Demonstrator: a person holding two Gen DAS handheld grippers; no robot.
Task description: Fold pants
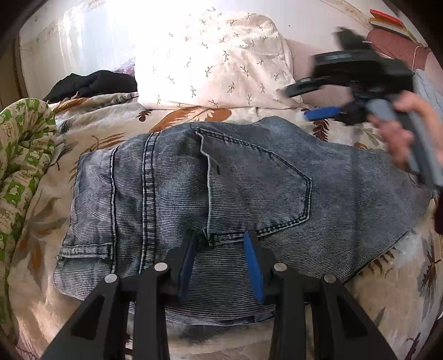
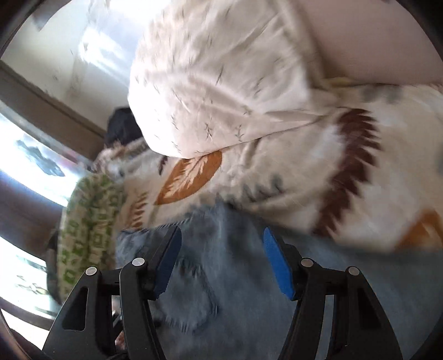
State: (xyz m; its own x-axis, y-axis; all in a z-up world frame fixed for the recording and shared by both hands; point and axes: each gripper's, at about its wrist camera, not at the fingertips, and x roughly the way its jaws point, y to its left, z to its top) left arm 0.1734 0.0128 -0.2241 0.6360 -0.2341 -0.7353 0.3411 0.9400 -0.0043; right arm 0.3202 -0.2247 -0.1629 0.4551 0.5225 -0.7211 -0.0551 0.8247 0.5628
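Grey-blue denim pants (image 1: 221,188) lie folded on a leaf-print bedspread (image 1: 41,221), back pocket (image 1: 257,191) up. My left gripper (image 1: 220,238) is open and empty, its blue-padded fingers just above the pants near the pocket's lower edge. My right gripper (image 1: 307,116) shows blurred at the upper right of the left wrist view, held in a hand above the pants' far right edge. In the right wrist view the right gripper (image 2: 221,235) is open and empty above the blurred pants (image 2: 235,277).
A white sprig-print pillow (image 1: 216,61) lies beyond the pants, also in the right wrist view (image 2: 221,83). A green-patterned quilt (image 1: 22,155) is bunched at the left. A black garment (image 1: 94,83) lies at the back left. Red items (image 1: 387,19) sit at the top right.
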